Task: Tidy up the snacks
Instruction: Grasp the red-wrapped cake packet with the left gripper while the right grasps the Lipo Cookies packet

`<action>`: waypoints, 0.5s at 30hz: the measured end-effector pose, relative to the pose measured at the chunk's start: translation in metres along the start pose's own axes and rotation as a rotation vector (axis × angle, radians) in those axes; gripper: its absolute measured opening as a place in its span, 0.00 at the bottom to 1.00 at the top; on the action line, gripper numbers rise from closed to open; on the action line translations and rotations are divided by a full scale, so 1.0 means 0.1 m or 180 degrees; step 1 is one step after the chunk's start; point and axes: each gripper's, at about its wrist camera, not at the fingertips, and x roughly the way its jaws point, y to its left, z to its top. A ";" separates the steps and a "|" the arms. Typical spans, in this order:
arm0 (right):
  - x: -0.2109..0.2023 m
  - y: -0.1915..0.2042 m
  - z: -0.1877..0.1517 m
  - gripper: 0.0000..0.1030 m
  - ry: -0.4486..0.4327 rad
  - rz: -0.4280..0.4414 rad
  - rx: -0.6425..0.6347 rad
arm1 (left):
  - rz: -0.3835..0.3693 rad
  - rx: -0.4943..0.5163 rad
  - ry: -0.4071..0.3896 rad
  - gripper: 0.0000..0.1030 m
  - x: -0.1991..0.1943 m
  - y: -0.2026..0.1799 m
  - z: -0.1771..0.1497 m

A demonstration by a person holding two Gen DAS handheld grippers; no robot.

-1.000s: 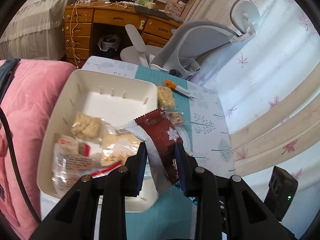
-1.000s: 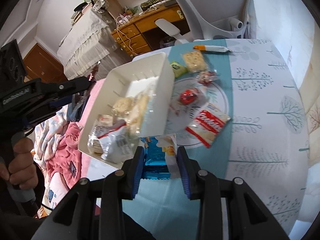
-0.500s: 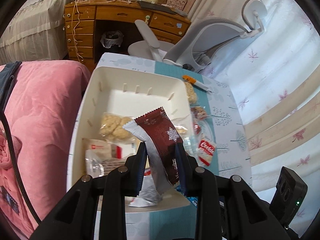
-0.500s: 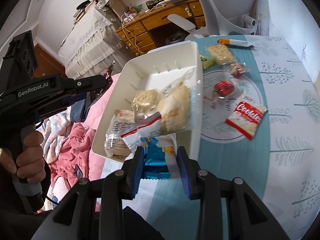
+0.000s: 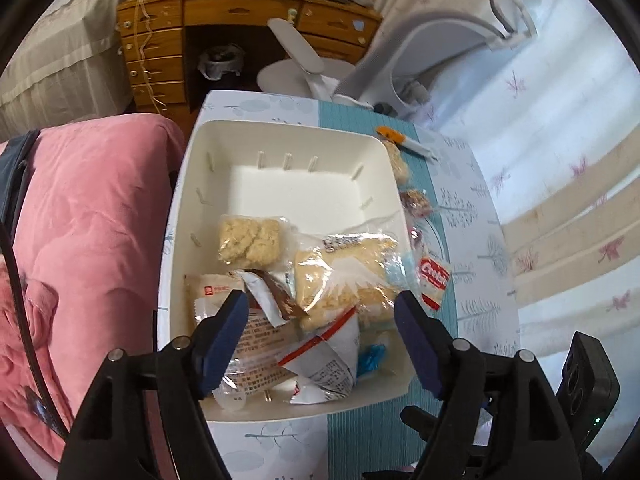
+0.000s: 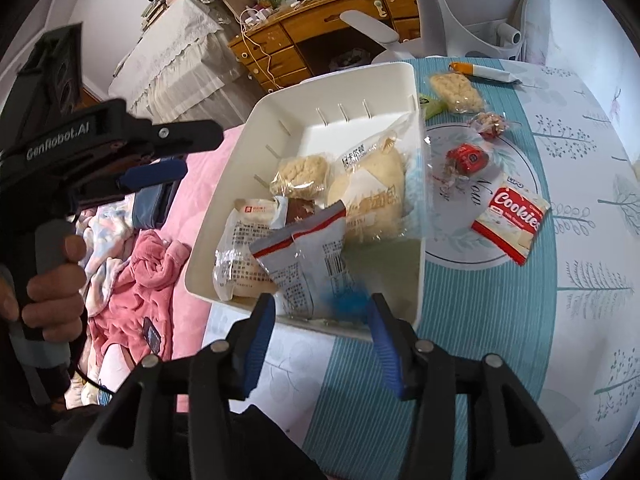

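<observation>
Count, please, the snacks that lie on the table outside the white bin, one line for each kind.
Puffed-rice bar in clear wrap: 1
Small wrapped sweets: 2
Cookies packet: 1
Green packet, partly hidden: 1
Total: 5

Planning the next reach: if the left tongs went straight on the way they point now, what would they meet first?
Probably the snack pile in the white bin: the open left tongs frame the clear-wrapped bread packet, which looks nearest, though depth is hard to judge.
</observation>
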 end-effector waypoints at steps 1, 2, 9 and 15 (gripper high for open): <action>-0.03 -0.02 -0.01 0.52 -0.0010 -0.0011 -0.0008 | -0.0011 0.0028 0.0011 0.72 -0.01 -0.03 0.01; -0.04 -0.02 -0.02 0.54 -0.0019 -0.0017 -0.0012 | -0.0028 0.0076 0.0031 0.72 -0.01 -0.08 0.04; -0.16 -0.34 -0.05 0.63 -0.0075 -0.0144 0.0223 | -0.0093 0.0525 0.0086 0.75 0.04 -0.53 0.32; -0.22 -0.71 -0.04 0.66 -0.0178 -0.0281 0.0573 | 0.0028 0.1027 0.0158 0.75 0.19 -0.97 0.53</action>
